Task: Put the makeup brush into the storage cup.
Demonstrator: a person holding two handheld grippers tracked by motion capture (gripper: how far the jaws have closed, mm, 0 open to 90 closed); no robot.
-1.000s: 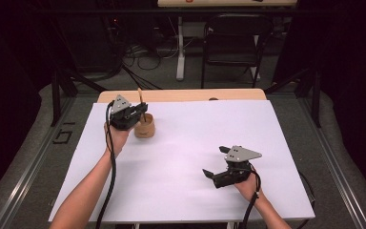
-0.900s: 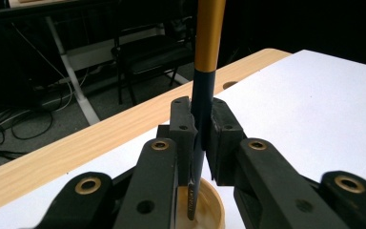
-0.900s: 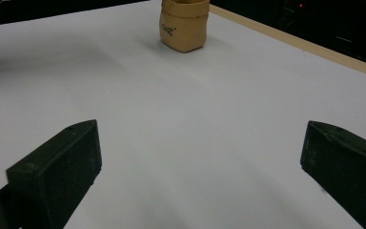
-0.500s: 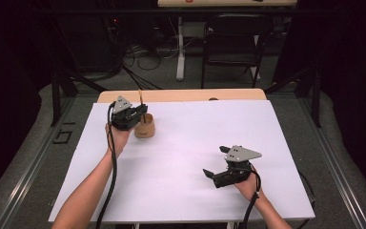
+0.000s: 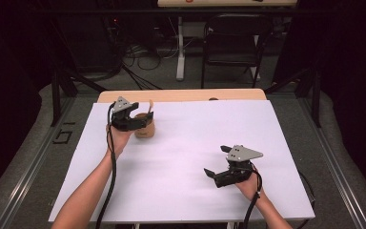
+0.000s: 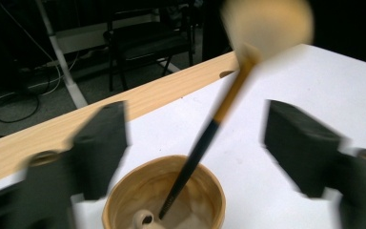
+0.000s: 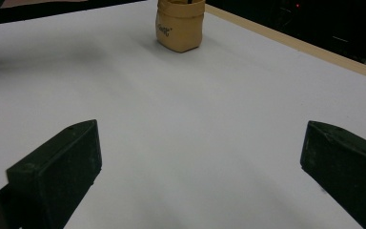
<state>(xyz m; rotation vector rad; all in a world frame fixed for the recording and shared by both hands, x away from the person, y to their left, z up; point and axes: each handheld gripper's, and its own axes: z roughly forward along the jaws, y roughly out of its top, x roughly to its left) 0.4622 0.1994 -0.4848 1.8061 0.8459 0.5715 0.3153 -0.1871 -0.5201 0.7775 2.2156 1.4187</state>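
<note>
A tan ceramic cup point(image 5: 144, 130) stands at the back left of the white table cover point(image 5: 195, 138). A brush point(image 6: 219, 112) with a dark handle and a pale round head leans in the cup point(image 6: 124, 200), its lower end at the bottom. My left gripper point(image 5: 140, 119) hovers just above the cup. Its jaws have just been opening and now stand wide on either side of the brush, touching nothing. My right gripper point(image 5: 214, 160) rests open and empty near the front right. From there the cup point(image 7: 180, 26) shows far ahead.
The bare wooden table edge point(image 5: 181, 95) runs along the far side of the cover. Beyond it are a black chair point(image 5: 231, 40), a white table leg point(image 5: 180, 47) and floor cables. Open white surface lies between the two grippers.
The left gripper's jaws have spread apart, and the brush now stands free in the cup. Both hands have stayed where they were.
</note>
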